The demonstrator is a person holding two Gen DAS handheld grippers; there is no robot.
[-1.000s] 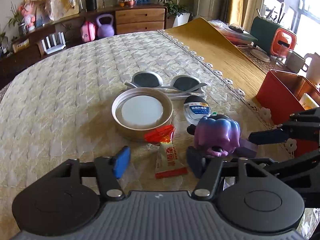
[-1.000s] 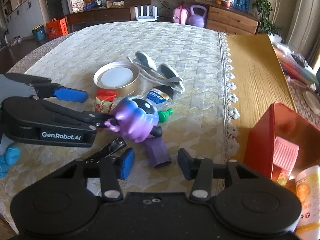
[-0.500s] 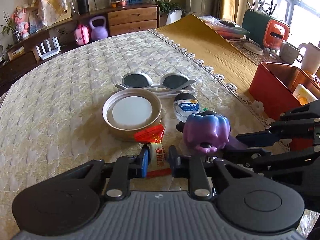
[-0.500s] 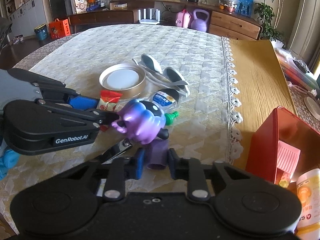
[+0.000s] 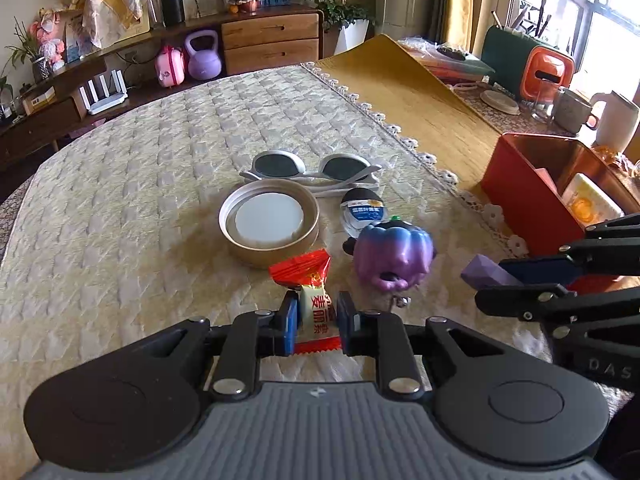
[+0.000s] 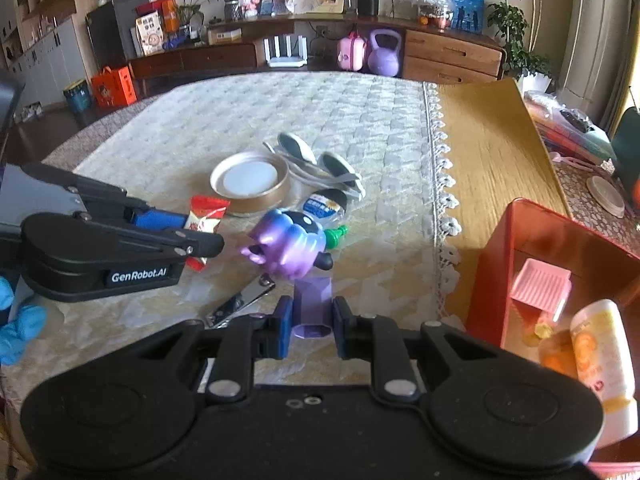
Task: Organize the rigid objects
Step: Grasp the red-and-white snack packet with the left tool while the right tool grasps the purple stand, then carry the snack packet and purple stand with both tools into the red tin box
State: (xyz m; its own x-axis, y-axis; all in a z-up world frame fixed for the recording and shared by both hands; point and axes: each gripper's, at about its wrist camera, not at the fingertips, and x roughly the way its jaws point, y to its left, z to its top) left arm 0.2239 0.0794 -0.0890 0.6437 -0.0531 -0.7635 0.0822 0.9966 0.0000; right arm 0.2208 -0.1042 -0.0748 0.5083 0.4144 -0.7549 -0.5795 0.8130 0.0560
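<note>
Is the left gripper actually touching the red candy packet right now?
Touching. The left wrist view shows the left gripper with both pads pressed against the candy packet, no gap either side.

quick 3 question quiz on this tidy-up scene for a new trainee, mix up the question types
1. True or false: the left gripper is shut on the candy packet.
2. Multiple choice: what does the right gripper hold? A) the nail clipper B) the purple block C) the sunglasses
3. Fill in: the yellow bottle lies inside the ____ bin.

Key: 1 true; 2 B; 3 red.
</note>
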